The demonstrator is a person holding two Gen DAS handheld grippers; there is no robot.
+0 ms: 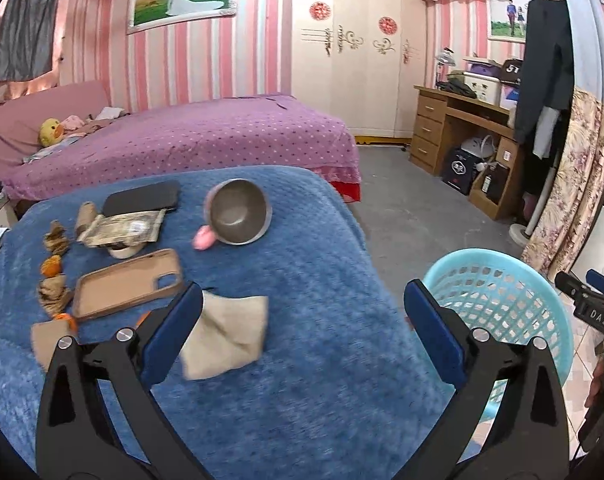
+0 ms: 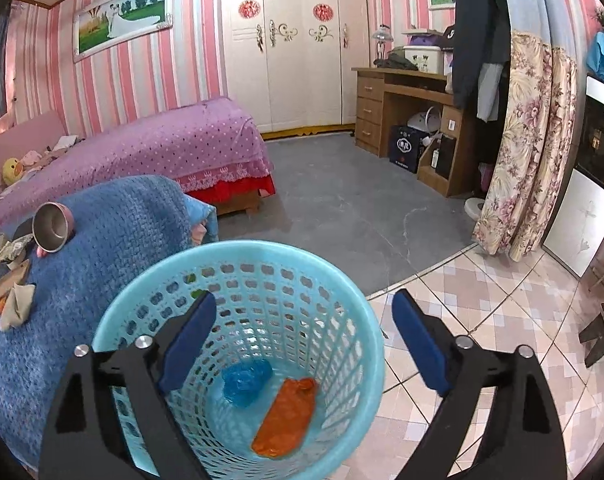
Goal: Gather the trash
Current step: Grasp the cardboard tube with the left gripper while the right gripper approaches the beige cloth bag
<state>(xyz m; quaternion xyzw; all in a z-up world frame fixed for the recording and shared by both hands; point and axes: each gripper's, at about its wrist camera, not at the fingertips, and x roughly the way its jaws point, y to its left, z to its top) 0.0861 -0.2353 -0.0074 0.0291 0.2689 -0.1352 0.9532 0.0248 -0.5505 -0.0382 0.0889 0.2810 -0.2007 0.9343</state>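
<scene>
The right gripper (image 2: 303,312) hangs over the light blue basket (image 2: 357,292), jaws wide apart and empty; an orange wrapper (image 2: 286,416) and a blue wrapper (image 2: 246,384) lie on the basket's bottom. The left gripper (image 1: 303,304), jaws also spread with nothing between them, hovers above the blue blanket (image 1: 321,264), near a beige crumpled paper (image 1: 230,332). Farther off lie a brown phone case (image 1: 126,284), more scraps, and a metal bowl (image 1: 240,212).

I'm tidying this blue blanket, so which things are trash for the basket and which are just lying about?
For the job: beige crumpled paper, brown wrappers, orange scrap, blue basket.
Lying about: metal bowl, brown phone case, black case.
</scene>
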